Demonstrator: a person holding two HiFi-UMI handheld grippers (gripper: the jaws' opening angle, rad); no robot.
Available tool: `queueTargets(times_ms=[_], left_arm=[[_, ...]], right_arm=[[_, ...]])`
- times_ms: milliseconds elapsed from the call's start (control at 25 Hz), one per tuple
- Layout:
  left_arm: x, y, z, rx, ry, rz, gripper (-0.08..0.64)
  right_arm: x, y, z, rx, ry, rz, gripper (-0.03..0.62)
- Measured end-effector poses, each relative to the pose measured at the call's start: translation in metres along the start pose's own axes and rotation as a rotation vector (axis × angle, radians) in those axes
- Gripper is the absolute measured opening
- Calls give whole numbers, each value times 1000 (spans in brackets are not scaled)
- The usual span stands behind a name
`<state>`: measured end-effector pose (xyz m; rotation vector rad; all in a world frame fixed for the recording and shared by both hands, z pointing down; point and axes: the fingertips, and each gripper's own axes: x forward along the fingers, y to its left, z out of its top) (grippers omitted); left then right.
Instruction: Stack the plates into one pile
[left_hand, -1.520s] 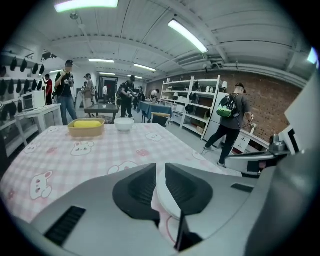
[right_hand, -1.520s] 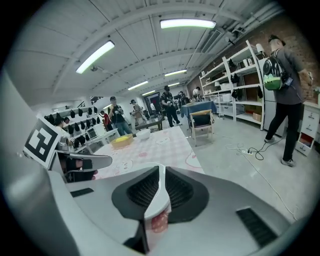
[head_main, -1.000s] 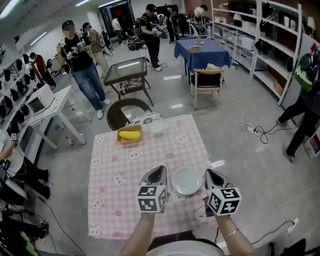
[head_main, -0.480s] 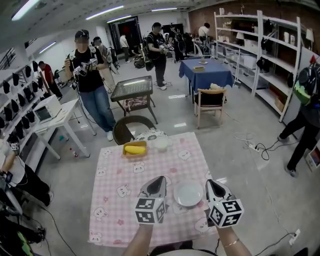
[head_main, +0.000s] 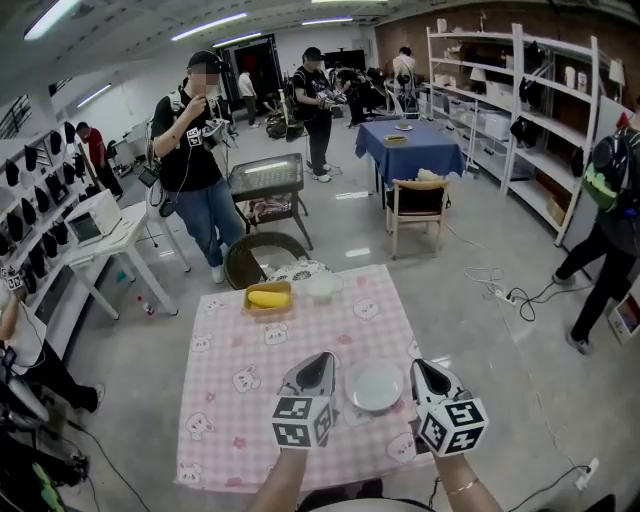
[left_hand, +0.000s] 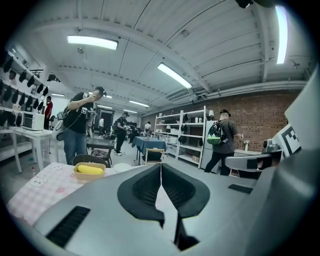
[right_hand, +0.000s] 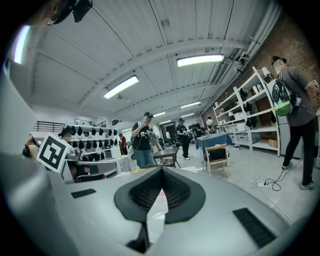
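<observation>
**Plate.** The plate (head_main: 375, 385) is white and round. It lies flat, face up, over the near part of the table (head_main: 190, 445), directly between my two tongs. Being round, it has no long axis and points no particular way. I cannot tell whether it rests on the cloth or is clear of it.

**Tongs.** My left tongs (head_main: 318, 362) sit at the plate's left rim and my right tongs (head_main: 420, 368) at its right rim. Both point away from me, towards the table's far edge. Each pair is closed, tips together. A pale sliver shows in the gap behind each pair's tips, and I cannot identify it.

**Surface.** A pink checked cloth (head_main: 235, 345) printed with small rabbits covers the table. At the far edge stand a yellow tray (head_main: 268, 297) with something yellow in it and, just beside it, a white dish (head_main: 322, 287).

**Room.**
- The floor (head_main: 470, 300) is grey, with strip lights overhead.
- Shelving (head_main: 560, 100) lines the right wall.
- A blue-covered table (head_main: 410, 140) stands beyond a wooden chair (head_main: 417, 190).
- A person in black (head_main: 195, 160) stands next to a glass-topped table (head_main: 265, 172).

**Views compared.**
- Only the head view shows the plate and the spread of the cloth.
- The left gripper view adds a brick wall (left_hand: 255, 120) and a person with a green backpack (left_hand: 220, 142). It also shows the tray low on the left, with the cloth's corner under it.
- Each gripper view catches the other tongs' marker cube at its edge.
- The right gripper view shows none of the table.
</observation>
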<state>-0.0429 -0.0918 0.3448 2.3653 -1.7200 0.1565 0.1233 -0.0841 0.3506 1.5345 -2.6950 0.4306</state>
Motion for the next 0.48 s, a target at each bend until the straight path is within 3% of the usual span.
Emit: queueTargets(times_ms=[480], left_arm=[[7, 8, -5, -9, 3, -5, 25]], right_arm=[[13, 6, -1, -10, -3, 9, 3]])
